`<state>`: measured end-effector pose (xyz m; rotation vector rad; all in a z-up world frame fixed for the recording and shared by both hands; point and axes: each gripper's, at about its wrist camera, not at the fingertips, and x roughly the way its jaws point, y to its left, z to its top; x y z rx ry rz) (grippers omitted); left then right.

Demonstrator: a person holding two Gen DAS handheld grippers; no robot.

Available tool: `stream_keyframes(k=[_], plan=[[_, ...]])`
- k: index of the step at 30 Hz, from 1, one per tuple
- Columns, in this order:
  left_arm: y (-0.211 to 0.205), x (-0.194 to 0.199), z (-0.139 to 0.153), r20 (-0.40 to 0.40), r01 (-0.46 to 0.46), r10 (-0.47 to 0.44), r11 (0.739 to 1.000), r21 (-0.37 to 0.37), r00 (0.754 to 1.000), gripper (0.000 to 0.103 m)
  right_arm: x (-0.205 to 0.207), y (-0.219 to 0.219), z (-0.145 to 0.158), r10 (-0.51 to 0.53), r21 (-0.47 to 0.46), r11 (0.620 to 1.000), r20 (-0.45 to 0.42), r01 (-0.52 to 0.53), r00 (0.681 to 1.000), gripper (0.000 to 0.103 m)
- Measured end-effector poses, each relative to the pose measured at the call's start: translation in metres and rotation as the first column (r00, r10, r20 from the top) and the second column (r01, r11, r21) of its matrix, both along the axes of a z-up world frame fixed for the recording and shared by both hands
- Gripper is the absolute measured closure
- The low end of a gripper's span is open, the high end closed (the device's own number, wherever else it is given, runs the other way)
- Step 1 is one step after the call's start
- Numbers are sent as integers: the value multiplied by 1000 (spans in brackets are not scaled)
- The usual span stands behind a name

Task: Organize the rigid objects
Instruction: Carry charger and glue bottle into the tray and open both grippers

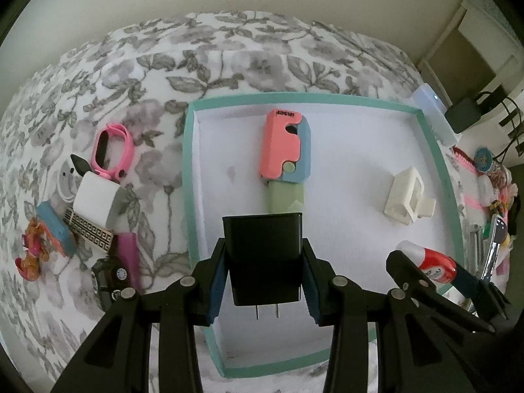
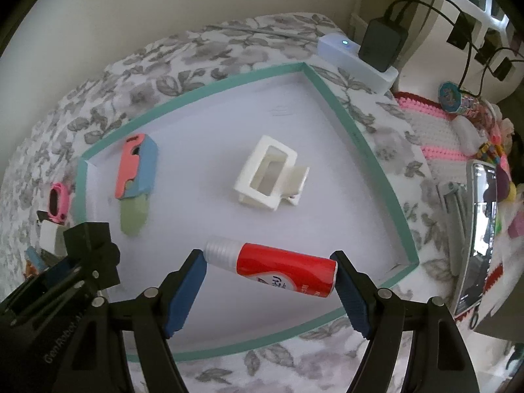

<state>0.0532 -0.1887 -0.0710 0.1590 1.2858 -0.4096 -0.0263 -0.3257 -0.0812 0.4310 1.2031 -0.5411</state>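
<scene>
A shallow white box with a teal rim lies on a floral bedspread. Inside it rest a pink, blue and green folding toy and a white hair claw. My left gripper is shut on a black plug charger, prongs toward the camera, held over the box's near left part. My right gripper is shut on a red and white glue stick, gripped end to end above the box's near side.
Left of the box lie a pink watch, a white charger block, a blue eraser, a patterned case and a purple piece. A white hub with a black adapter, a phone and small trinkets sit to the right.
</scene>
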Motion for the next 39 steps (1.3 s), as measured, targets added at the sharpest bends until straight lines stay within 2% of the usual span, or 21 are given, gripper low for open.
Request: stream_keyframes(k=[10,20,25,29,33,39], plan=[[-5,-1,-12,-17,1,-1,1000,10,1000,60,0,-1,-9,12,-7,1000,-30,-12,999,23],[-5,2,-27,-48,-18,19,999,26,999,60,3,4,-32,32,13,999,-88,-31,996,23],[-3,0,-26,-43,-28,29,999,19,999,58,4,6,-34,36,12,999,-89,-35,995,23],[2,2,-24,-36,-36,36,999,13,999,51,5,7,-35,39,13,999,-92,-38,995,23],[7,5,-16,-24,-48,48,999,-6,999,48,4,5,-34,29,26,999,-84,-27,996,22],[14,8,-7,-3,-65,65,998,-21,998,46,2,-2,-25,14,25,1000,-51,-13,999,17]])
